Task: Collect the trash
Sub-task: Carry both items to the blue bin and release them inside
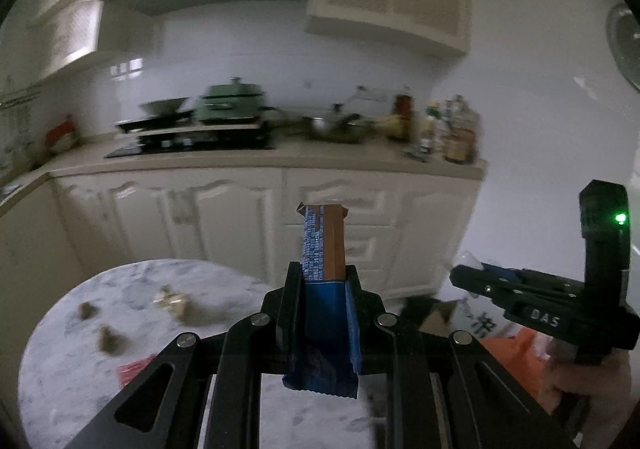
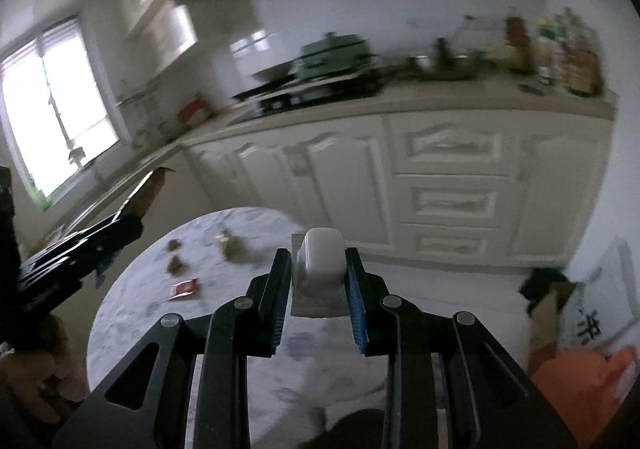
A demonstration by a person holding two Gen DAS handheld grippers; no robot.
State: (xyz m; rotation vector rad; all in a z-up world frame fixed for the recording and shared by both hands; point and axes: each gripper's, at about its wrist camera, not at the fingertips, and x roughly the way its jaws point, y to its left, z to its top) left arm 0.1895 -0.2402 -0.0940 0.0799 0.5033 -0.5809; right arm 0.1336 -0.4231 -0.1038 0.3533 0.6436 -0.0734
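My left gripper (image 1: pixel 323 281) is shut on a blue and brown snack wrapper (image 1: pixel 323 245) that sticks up between its fingers, held above a round marble table (image 1: pixel 80 389). My right gripper (image 2: pixel 319 269) is shut on a small white plastic cup (image 2: pixel 322 261) with a flat foil lid edge. In the left wrist view the right gripper (image 1: pixel 460 275) shows at the right edge, a hand under it. The left gripper (image 2: pixel 136 225) appears at the left of the right wrist view with the wrapper's tip (image 2: pixel 154 189) poking out. On the table lie several brown crumpled scraps (image 1: pixel 110 339) and a red packet (image 2: pixel 184 288).
An orange bag (image 2: pixel 576 381) and a brown paper bag (image 2: pixel 550 305) with a white printed bag sit on the floor at the right. Cream kitchen cabinets (image 2: pixel 452 177) run behind the table, their counter crowded with a stove, pots and bottles (image 2: pixel 568 57). A bright window (image 2: pixel 60 109) is at left.
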